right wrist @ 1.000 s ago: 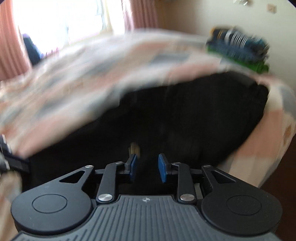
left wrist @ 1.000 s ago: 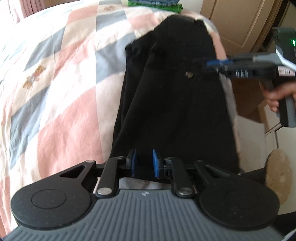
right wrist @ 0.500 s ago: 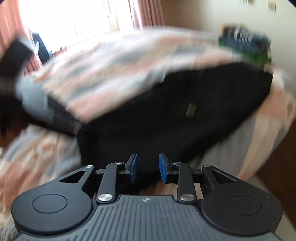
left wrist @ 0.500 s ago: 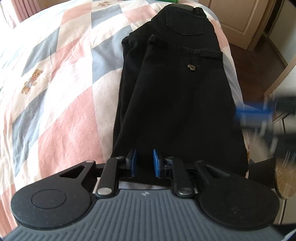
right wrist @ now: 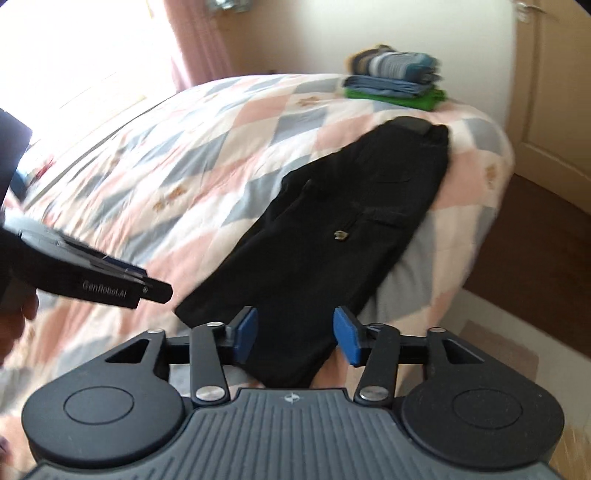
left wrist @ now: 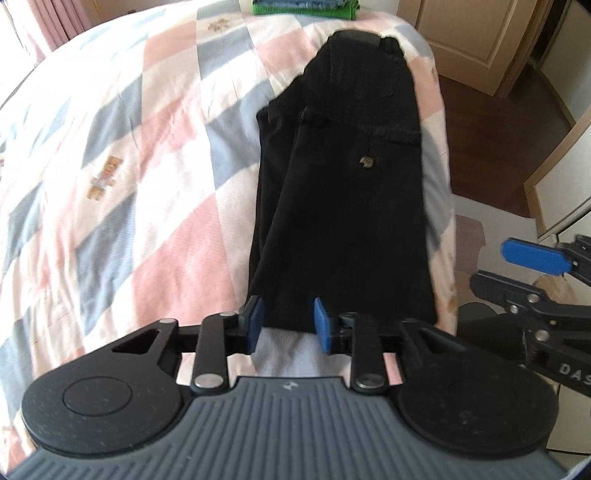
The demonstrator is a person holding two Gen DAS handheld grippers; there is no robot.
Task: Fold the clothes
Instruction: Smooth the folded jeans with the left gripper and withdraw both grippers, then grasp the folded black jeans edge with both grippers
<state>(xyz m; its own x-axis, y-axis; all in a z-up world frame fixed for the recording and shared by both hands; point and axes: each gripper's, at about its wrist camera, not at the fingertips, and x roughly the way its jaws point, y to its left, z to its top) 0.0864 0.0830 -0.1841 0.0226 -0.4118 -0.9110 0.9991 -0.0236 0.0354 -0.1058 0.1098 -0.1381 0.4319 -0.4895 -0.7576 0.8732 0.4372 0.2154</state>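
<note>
A wide bed (left wrist: 155,206) fills most of both views, covered by a quilt (right wrist: 207,155) with pink, blue-grey and white diamond patches and small bear pictures. Behind the bed, pink curtains (right wrist: 201,40) hang beside a very bright window (right wrist: 85,51). The wall (right wrist: 306,33) is cream. On the right stands a light wooden door (left wrist: 476,37), and the floor (left wrist: 491,136) there is dark brown wood. A pale rug (left wrist: 498,229) lies near the bed's corner.

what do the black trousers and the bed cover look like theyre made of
Black trousers: apparently a matte woven cotton or twill; they show a dull surface, stitched pocket seams and a small metal button. Bed cover: soft, seemingly quilted cotton with a printed pastel diamond pattern.
</note>
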